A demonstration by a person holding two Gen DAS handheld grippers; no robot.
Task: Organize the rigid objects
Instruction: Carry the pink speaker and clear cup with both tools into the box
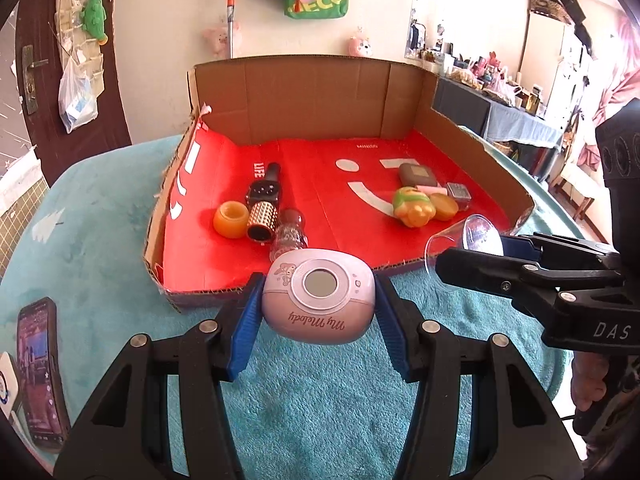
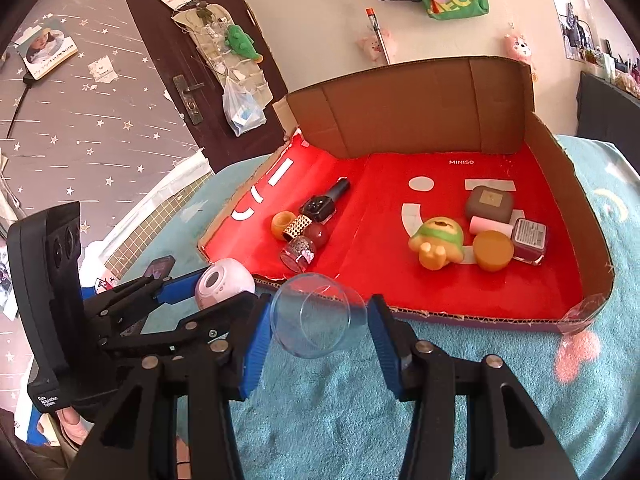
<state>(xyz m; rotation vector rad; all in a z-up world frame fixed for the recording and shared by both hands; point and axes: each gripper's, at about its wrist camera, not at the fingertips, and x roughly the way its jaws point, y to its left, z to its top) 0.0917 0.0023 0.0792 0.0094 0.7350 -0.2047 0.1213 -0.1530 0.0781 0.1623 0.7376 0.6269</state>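
Left gripper (image 1: 319, 312), right gripper (image 2: 319, 322): black angular frames showing silver round screws, blue ribbed fingers (image 1: 242, 334); right one wearing white "DAS" lettering.

cardboard tray (image 1: 320, 92) on towel-covered surface (image 1: 320, 412). in tray, left cluster: open pot (image 1: 231, 219), studded cylinder (image 1: 262, 222) just right of it, watch (image 1: 264, 193) behind, small bottle (image 1: 289, 235) to the right. right cluster: toy figure (image 1: 414, 206) in front, rounded case (image 1: 418, 175) behind it, round puck (image 1: 445, 206) and cube jar (image 1: 459, 196) to its right. before the tray's front edge: rounded device (image 1: 319, 296) in left claw (image 1: 316, 320); cup (image 2: 318, 318), on its side, in right claw (image 2: 316, 344). phone (image 1: 38, 372) on surface, far left.
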